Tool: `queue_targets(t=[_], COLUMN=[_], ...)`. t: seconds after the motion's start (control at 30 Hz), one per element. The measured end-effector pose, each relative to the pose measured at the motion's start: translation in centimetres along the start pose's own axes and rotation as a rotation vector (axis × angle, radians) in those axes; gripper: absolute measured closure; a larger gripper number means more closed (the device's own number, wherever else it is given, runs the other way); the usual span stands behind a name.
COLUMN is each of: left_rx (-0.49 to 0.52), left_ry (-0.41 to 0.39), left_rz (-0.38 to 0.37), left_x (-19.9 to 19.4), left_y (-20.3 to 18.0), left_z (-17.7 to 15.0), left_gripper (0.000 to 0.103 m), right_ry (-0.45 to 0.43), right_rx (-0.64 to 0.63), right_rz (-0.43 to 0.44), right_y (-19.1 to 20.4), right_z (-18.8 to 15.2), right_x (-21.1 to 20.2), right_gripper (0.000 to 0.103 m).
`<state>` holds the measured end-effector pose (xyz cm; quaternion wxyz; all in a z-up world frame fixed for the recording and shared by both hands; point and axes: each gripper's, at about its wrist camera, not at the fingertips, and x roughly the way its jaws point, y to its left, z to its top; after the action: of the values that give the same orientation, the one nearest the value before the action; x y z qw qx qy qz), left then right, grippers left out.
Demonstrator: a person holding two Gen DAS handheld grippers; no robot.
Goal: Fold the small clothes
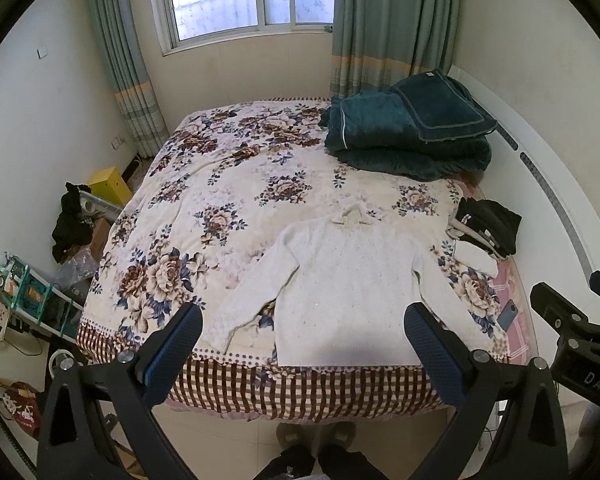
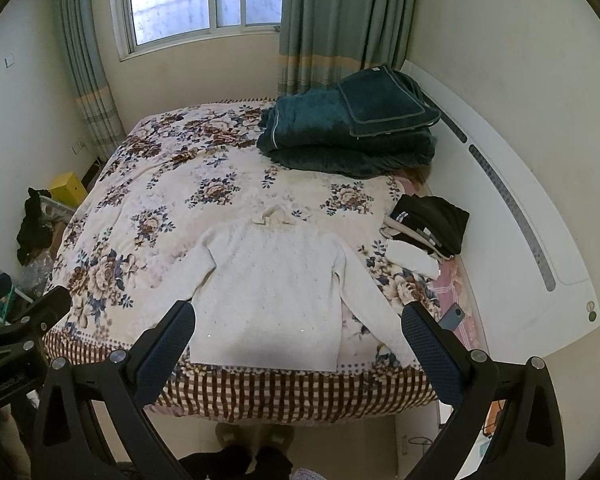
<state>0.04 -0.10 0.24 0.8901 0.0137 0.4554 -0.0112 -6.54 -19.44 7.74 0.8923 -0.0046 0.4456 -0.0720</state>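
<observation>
White knit sweater [image 1: 344,280] lies flat on bed [image 1: 228,184], judged soft, light, limp; pinch sleeve cuffs or hem corners; left gripper [image 1: 304,324] and right gripper [image 2: 298,322] both spread wide, empty.

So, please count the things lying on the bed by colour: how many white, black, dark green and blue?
White: 2, the spread sweater and a small folded white garment
Black: 1, a black clothes pile
Dark green: 1, a folded teal blanket stack
Blue: 1, a phone
Total: 5
</observation>
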Motion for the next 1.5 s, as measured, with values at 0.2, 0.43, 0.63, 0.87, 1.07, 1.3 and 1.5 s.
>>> queue_targets(t=[0.2, 0.43, 0.63, 0.87, 1.07, 1.3, 1.5], left_rx=[-0.002, 0.0, -0.002, -0.002, -0.004, -0.006, -0.012], left_ry=[-0.001, -0.001, -0.001, -0.007, -0.024, -0.027, -0.025], left_rz=[-0.002, -0.002, -0.006, -0.007, -0.009, -0.007, -0.018], left_x=[0.3, 0.4, 0.4, 0.3, -0.3, -0.6, -0.8], left_y=[-0.1, -0.1, 0.0, -0.1, 0.2, 0.0, 0.0], left_z=[0.4, 0.4, 0.4, 0.4, 0.0, 0.1, 0.2], left_gripper=[0.0, 0.0, 0.0, 0.0, 0.0, 0.0, 0.0], right_ry=[0.004, 0.004, 0.001, -0.001, -0.006, -0.007, -0.007], right_rx=[-0.008, -0.005, -0.004, -0.007, -0.006, 0.0, 0.003], right_rz=[-0.002, 0.0, 0.004, 0.006, 0.007, 0.019, 0.02], right_y=[0.2, 0.3, 0.4, 0.7, 0.9, 1.3, 1.3], right_z=[0.4, 0.6, 0.7, 0.7, 0.7, 0.6, 0.5], right_x=[0.0, 0.0, -0.3, -0.6, -1.2, -1.9, -2.1], right_gripper=[0.0, 0.0, 0.0, 0.0, 0.0, 0.0, 0.0])
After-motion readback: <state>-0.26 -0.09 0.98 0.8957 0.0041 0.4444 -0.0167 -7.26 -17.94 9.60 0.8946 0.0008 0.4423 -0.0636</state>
